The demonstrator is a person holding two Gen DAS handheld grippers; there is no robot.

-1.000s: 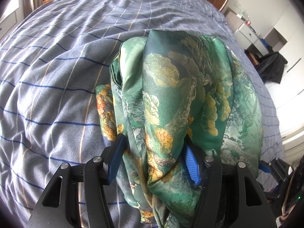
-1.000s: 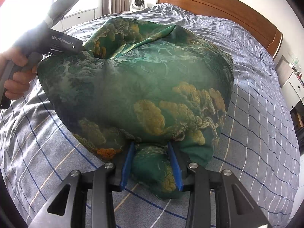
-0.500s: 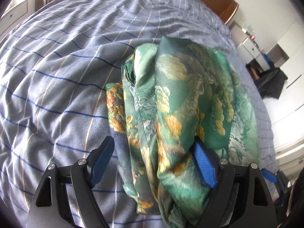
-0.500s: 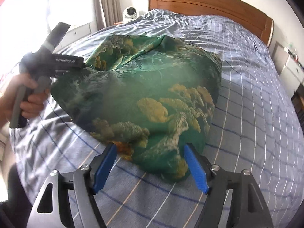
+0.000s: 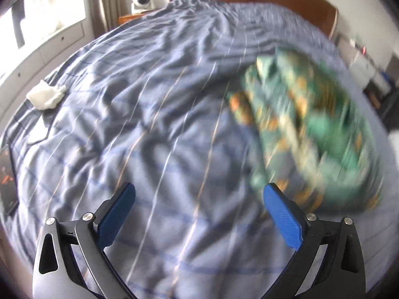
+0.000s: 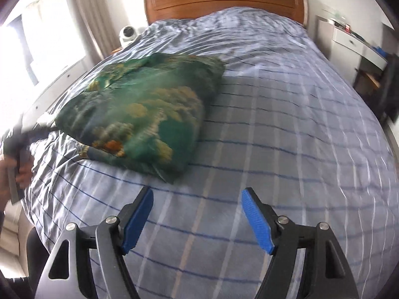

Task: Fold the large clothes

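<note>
A green garment with yellow and orange print (image 6: 147, 109) lies folded in a compact bundle on the blue checked bedspread (image 6: 286, 124). In the left wrist view it is blurred at the right (image 5: 306, 129). My left gripper (image 5: 199, 199) is open and empty, above bare bedspread to the left of the bundle. My right gripper (image 6: 197, 204) is open and empty, a short way in front of the bundle's near corner. The hand-held left gripper body (image 6: 17, 147) shows at the far left edge of the right wrist view.
A wooden headboard (image 6: 224, 0) closes the far end of the bed. A small white camera (image 6: 128, 33) stands by the window side. A crumpled white cloth (image 5: 46, 96) lies near the bed's left edge. A white nightstand (image 6: 349, 39) stands at the right.
Both grippers let go of the green garment, opened wide and drew back from it. The bundle now rests on the bed. The left wrist view swung left and is motion-blurred.
</note>
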